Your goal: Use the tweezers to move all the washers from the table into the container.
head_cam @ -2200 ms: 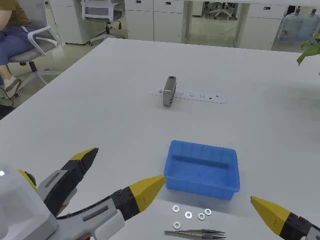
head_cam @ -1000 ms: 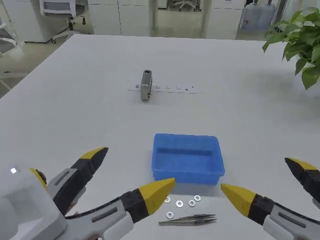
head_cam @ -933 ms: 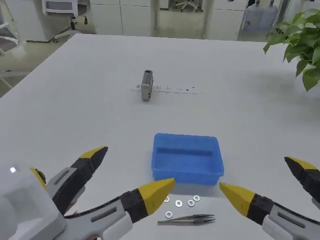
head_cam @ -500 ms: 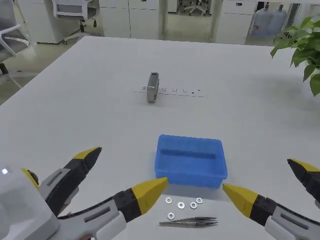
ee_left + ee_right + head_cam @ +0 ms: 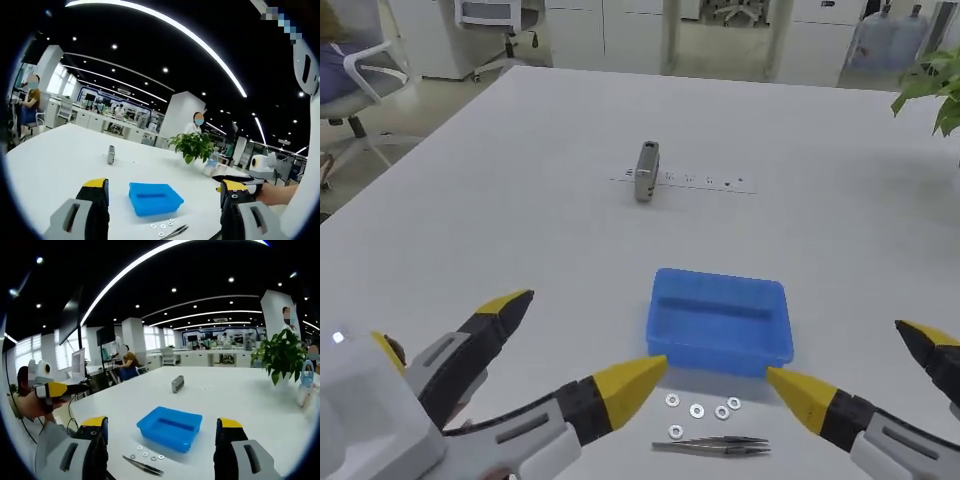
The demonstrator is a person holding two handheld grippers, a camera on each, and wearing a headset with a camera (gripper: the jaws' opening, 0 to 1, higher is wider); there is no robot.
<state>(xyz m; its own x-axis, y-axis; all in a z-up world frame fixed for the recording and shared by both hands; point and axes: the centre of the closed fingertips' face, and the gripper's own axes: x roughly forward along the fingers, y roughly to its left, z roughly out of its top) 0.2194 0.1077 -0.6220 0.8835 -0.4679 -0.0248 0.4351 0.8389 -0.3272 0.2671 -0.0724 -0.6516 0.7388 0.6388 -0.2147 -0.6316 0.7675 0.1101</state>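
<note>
Left gripper (image 5: 585, 335) and right gripper (image 5: 840, 352) were held low over the near edge of the table (image 5: 520, 200), both pointing far, jaws spread wide and empty. The blue container (image 5: 720, 320) sat between them. Five washers (image 5: 697, 410) lay just near of it, and the tweezers (image 5: 712, 446) lay flat, nearer still. Markings beside the far grey block (image 5: 645, 172) were too small to read.

Seeing bright blue on the container (image 5: 720, 320), silver on the washers (image 5: 697, 410) and tweezers (image 5: 710, 446), yellow tips over black on the left gripper (image 5: 580, 336) and right gripper (image 5: 845, 355), plain white on the table (image 5: 520, 180).
</note>
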